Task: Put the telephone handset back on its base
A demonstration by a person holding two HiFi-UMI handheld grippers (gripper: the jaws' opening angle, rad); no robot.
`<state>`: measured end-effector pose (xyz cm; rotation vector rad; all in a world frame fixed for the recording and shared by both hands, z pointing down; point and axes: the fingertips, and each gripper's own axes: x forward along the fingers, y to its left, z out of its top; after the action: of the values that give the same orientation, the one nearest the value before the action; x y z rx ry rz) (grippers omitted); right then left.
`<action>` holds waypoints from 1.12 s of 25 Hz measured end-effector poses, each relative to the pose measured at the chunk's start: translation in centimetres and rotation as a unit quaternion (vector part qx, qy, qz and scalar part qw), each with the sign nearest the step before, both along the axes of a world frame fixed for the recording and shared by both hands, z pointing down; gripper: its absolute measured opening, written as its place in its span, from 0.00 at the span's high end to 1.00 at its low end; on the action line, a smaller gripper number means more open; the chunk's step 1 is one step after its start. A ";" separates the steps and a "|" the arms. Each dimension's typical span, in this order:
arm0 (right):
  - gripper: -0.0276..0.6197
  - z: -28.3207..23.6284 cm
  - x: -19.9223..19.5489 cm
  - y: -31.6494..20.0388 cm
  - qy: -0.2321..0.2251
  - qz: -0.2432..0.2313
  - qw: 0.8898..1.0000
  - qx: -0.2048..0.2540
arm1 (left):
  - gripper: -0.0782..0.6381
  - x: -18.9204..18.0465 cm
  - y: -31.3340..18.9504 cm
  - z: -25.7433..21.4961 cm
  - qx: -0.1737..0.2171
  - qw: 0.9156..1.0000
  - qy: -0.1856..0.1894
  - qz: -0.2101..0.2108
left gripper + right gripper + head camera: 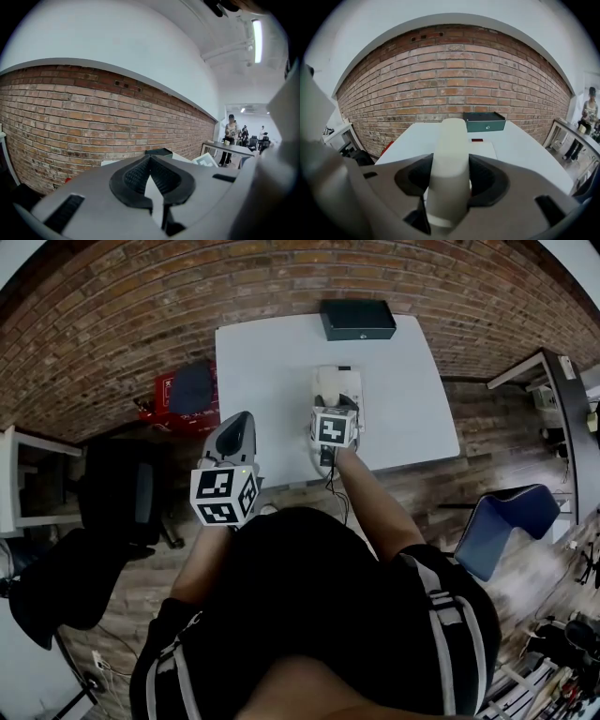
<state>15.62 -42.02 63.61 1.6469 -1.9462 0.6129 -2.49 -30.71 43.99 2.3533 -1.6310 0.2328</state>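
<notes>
Right gripper (449,171) clamps the handset (448,136) just over its base (485,149) toward the tabletop's (262,362) front edge, so seating and release seem left, while the left gripper (150,161) hangs closed and empty.

Surface (262,362): white, straight ahead of you, its far edge towards the brick wall (141,296).
Dark green box (357,319): lies at your surface's far edge.
Red box (169,399): on the floor (487,427), left of your surface.
Blue chair (506,521): to your right, apart from the surface.
</notes>
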 end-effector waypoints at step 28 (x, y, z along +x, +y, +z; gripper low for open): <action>0.64 6.3 -1.1 -3.6 0.002 0.015 0.998 -0.060 | 0.90 -6.0 -1.1 1.3 -0.019 0.999 -0.015 -0.048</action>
<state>14.49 -45.65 69.92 1.6031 -1.8472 0.7223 -8.53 -31.80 45.27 2.2476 -1.7312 0.2781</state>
